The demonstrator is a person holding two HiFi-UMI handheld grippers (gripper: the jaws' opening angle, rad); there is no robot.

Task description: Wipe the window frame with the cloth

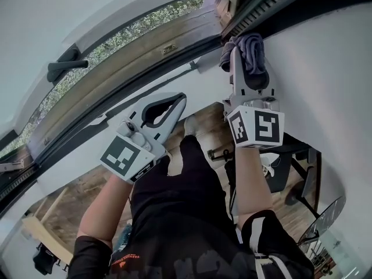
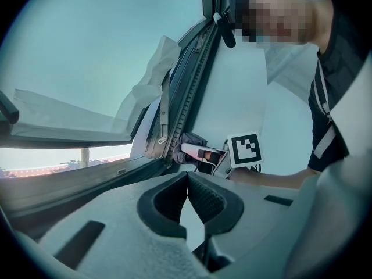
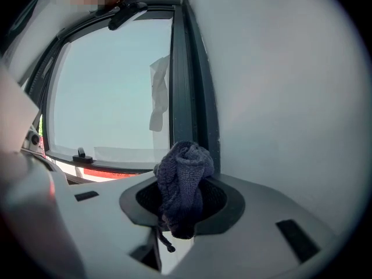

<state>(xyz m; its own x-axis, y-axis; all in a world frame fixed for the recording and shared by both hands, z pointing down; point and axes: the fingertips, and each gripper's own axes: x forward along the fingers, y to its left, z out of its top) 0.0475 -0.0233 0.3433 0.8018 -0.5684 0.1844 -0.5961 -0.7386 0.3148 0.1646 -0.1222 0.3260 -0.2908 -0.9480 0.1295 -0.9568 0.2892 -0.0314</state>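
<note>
Right tongs (image 1: 244, 54): clamped on bunched grey cloth (image 3: 185, 173), near dark window frame (image 3: 186, 68) upright. Left tongs (image 2: 187, 179): tips together, nothing held.

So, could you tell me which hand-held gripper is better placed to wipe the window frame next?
Right. The right hand-held gripper is shut on the cloth, close by the frame. The left hand-held gripper is shut with nothing in it.

The right hand-held gripper (image 1: 244, 58) holds the cloth (image 1: 256, 45) by the window frame (image 1: 263, 7).
</note>
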